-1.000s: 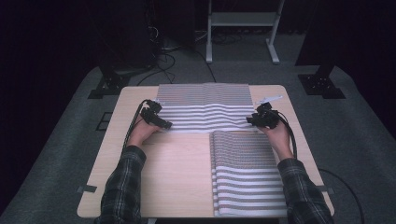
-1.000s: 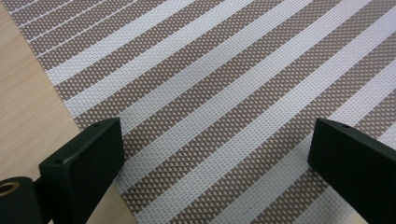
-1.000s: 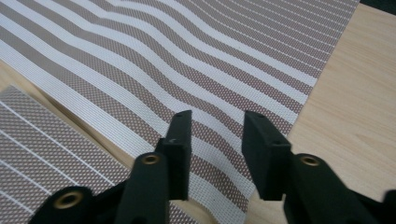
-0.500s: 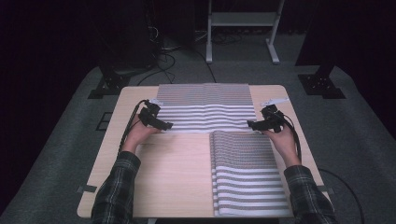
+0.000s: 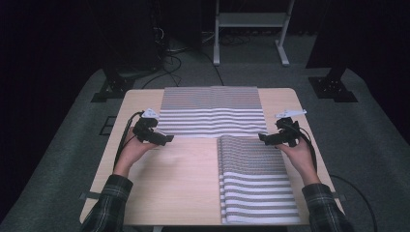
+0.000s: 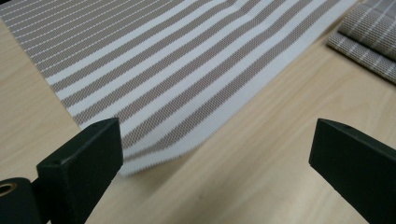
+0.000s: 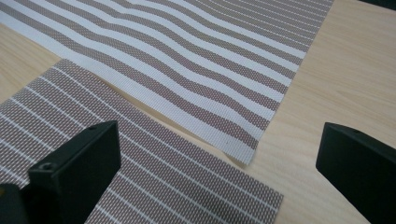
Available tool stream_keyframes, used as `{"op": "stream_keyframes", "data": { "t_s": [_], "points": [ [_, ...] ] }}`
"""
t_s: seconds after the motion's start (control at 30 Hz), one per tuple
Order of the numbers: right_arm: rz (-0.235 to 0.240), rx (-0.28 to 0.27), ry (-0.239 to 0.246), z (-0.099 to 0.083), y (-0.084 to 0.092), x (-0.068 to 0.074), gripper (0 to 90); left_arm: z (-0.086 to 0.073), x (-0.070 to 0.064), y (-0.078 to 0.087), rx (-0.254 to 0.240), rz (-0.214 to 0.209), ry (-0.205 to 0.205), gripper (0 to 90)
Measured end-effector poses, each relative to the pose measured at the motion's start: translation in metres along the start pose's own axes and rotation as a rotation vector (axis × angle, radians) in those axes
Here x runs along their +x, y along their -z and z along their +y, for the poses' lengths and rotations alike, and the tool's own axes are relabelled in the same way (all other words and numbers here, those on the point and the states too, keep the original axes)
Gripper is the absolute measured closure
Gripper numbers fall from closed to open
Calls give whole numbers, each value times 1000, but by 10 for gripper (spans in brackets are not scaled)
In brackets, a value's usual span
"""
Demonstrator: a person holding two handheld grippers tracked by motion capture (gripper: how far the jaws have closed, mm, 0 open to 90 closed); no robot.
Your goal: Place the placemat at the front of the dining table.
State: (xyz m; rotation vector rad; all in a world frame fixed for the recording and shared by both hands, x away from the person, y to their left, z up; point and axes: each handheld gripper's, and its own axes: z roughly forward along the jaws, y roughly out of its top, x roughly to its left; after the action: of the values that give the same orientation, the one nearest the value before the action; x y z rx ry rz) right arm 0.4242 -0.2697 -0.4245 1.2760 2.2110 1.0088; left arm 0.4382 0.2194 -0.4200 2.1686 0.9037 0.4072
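Observation:
A brown-and-white striped mat (image 5: 211, 111) lies spread across the far middle of the wooden table (image 5: 179, 188). A second striped mat (image 5: 256, 179) lies at the near right. My left gripper (image 5: 167, 138) stands open just off the far mat's near left corner (image 6: 177, 84), nothing between its jaws (image 6: 215, 163). My right gripper (image 5: 263, 138) hovers over the near mat's far right corner (image 7: 140, 172). Its jaws have just been opening and stand wide (image 7: 219, 168), gripping nothing. The far mat's near right corner (image 7: 243, 144) lies ahead of them.
Bare wood shows on the table's near left and along both side edges. Behind the table, the dark floor holds cables (image 5: 169, 48), a metal stand (image 5: 249, 21) and two black stand feet (image 5: 109, 89) (image 5: 333, 87).
Both hands have drawn back toward the person from the far mat's near corners. The right gripper's jaws have opened. The far mat lies flatter than before.

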Motion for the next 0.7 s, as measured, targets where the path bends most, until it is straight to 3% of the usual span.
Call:
{"op": "stream_keyframes", "data": {
  "t_s": [0.3,0.7],
  "points": [
    [2,-58,3,-18,30,10,0,-28,-21,29,-31,-14,12,20],
    [-3,-82,12,-49,55,14,0,-58,-48,62,-44,30,-13,20]
  ]
}}
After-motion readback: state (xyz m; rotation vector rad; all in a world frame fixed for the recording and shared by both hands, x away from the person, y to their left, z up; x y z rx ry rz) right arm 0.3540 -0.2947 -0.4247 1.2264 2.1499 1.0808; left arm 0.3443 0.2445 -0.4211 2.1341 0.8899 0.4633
